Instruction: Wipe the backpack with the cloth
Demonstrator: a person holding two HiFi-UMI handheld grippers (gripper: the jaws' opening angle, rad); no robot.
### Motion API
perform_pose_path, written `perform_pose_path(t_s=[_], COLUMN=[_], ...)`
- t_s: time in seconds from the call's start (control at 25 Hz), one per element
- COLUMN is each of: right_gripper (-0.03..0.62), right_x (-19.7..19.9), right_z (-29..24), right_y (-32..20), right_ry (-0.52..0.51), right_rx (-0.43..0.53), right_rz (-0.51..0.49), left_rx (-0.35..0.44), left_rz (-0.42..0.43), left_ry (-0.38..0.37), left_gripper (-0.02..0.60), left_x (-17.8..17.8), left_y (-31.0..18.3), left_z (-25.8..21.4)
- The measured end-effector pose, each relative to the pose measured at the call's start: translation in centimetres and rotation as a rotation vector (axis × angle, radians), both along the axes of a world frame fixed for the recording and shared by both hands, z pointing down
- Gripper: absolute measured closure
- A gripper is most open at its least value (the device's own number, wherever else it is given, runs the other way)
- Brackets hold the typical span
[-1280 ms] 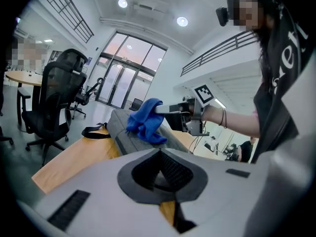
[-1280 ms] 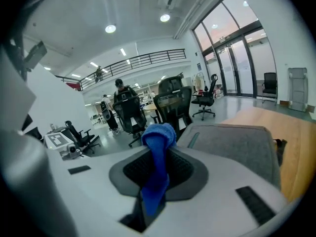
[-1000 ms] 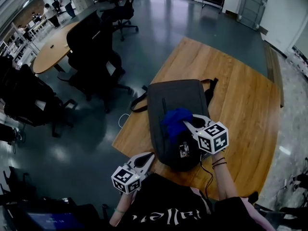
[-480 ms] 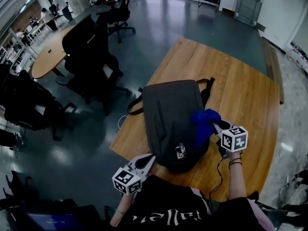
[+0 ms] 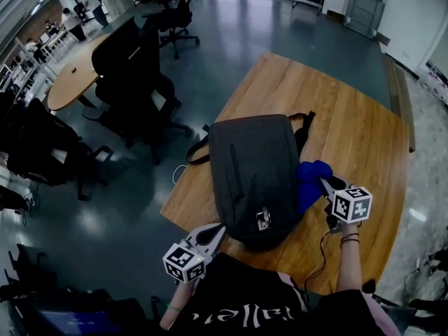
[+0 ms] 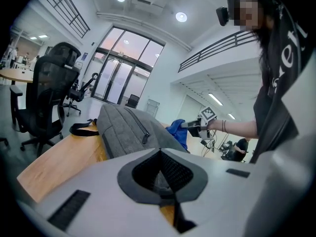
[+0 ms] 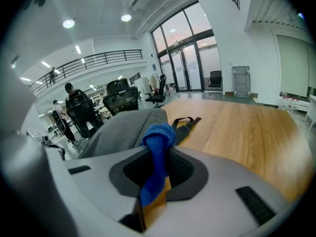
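Wooden table [image 5: 360,124] occupies the centre and right of the head view; the dark grey backpack [image 5: 252,166] lies flat at frame centre; the blue cloth [image 5: 310,178] touches its right edge, clamped between the jaws of the right gripper [image 5: 324,184]; the left gripper [image 5: 219,229], at lower centre-left, has its jaws together with nothing between them; black office chairs [image 5: 133,75] stand at upper left.
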State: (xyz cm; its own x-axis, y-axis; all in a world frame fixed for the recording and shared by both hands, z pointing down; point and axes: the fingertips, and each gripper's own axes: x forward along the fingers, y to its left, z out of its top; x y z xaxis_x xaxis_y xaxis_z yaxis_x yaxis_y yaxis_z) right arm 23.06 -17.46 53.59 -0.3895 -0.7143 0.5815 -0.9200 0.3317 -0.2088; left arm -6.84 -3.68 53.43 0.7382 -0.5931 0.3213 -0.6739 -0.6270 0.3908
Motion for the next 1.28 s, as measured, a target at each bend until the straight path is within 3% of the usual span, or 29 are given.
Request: perform_pose_path(t_s=[0.2, 0.44, 0.64, 0.8, 1.0, 1.28], right_gripper=[0.539, 0.539, 0.539, 0.539, 0.539, 0.54], right_x=[-6.4, -18.8, -29.4, -35.0, -34.7, -25.9], right_z=[-6.2, -11.3, -11.4, -9.0, -5.3, -6.2], right_y=[-1.7, -3.6, -4.1, -4.8, -6.4, -8.5], right_ry=[-0.03, -0.124, -0.181, -0.222, -0.147, -0.192], right_rx=[0.116, 0.212, 0.196, 0.125, 0.059, 0.081], right_rz=[-0.131, -0.339, -0.482, -0.544, -0.518, -0.355], left_rx=[0.0, -0.001, -0.001, -0.001, -0.005, -0.004], left_rz=[0.003, -0.001, -0.02, -0.046, -0.055, -0.038], left_ry=[0.01, 0.021, 0.034, 0.031, 0.042, 0.043], left_gripper=[0.583, 0.583, 0.583, 0.583, 0.583, 0.583], left_x=[0.1, -0.3, -1.1, -2.0, -2.9, -2.8], left_y=[0.0, -0.2, -0.2, -0.5, -0.4, -1.0], left_z=[0.1, 0.4, 0.2, 0.0, 0.4, 0.6])
